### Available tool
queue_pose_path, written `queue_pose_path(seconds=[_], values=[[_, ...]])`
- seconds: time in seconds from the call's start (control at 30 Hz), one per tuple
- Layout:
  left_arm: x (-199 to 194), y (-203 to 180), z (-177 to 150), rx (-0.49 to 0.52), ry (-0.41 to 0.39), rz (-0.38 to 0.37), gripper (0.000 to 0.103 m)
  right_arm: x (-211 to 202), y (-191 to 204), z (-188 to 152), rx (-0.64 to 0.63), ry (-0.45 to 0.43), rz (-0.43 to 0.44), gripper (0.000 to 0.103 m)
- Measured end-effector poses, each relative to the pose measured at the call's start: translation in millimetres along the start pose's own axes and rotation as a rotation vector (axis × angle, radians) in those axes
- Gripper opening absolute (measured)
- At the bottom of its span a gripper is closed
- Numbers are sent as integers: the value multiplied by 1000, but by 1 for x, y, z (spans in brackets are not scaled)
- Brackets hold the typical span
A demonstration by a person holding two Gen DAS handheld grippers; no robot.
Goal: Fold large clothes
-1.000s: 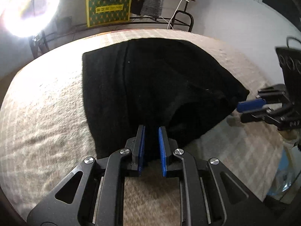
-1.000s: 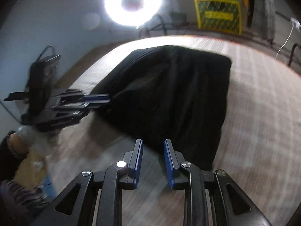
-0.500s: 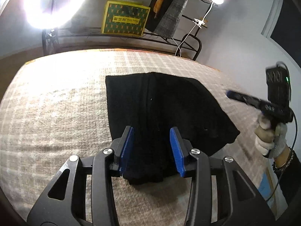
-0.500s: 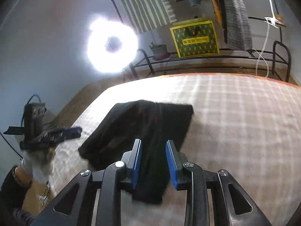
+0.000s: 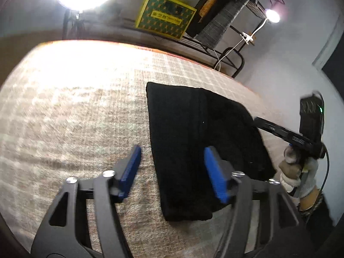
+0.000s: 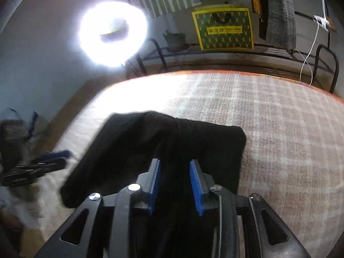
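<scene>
a folded black knit garment [image 5: 193, 150], soft and matte with a straight crease running along its length, lies flat on a pale beige plaid bed cover [image 5: 75, 111] of coarse woven texture, a little toward 3 o'clock of the bed's middle in the left wrist view. the left gripper [image 5: 172, 163], black angular metal arms tipped with blue ribbed pads, is opening; its pads stand wide apart over the garment's near end and press on nothing. the right gripper [image 6: 174, 179], of the same build, is also opening, its blue pads parted with black cloth seen between them, not pinched. in the left wrist view the right gripper shows at 3 o'clock in a hand wearing a white knit glove [image 5: 301, 172]. at 12 o'clock a yellow-edged green patterned paper bag [image 6: 223, 29] stands on a black wire rack [image 6: 247, 53]; its contents cannot be seen. a glaring ring light [image 6: 112, 33] sits at 11 o'clock.
</scene>
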State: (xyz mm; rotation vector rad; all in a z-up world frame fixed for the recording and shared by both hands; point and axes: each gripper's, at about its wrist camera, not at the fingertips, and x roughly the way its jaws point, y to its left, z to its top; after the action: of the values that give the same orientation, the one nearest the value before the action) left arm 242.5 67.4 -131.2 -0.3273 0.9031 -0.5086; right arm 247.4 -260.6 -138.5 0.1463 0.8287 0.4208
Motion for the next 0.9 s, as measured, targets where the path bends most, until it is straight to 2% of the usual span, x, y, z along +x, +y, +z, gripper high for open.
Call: queue_pose_path(seconds=[0.03, 0.07, 0.1, 0.2, 0.33, 0.4, 0.47, 0.63, 0.77, 0.83, 0.9], values=[[0, 4, 1, -15, 5, -13, 66, -13, -8, -4, 23, -25, 21, 63], [0, 9, 2, -39, -1, -15, 66, -20, -13, -7, 39, -39, 31, 75], [1, 12, 3, -60, -3, -21, 66, -30, -26, -13, 75, -47, 45, 76], [11, 27, 6, -164, 16, -83, 66, -32, -56, -29, 176, -27, 90, 76], [28, 34, 8, -228, 44, -121, 66, -28, -88, -46, 304, -25, 161, 75], [38, 37, 9, -261, 57, -125, 66, -21, -97, -52, 344, -8, 192, 72], [45, 39, 8, -284, 71, -134, 66, -12, -97, -56, 352, 13, 210, 64], [51, 38, 8, -278, 74, -149, 66, 14, -94, -58, 347, 71, 254, 52], [53, 37, 8, -281, 79, -173, 66, 22, -95, -57, 375, 79, 297, 51], [54, 33, 7, -268, 72, -161, 66, 27, -91, -55, 377, 91, 309, 51], [58, 30, 8, -259, 80, -164, 53, 33, -86, -52, 367, 106, 317, 51]])
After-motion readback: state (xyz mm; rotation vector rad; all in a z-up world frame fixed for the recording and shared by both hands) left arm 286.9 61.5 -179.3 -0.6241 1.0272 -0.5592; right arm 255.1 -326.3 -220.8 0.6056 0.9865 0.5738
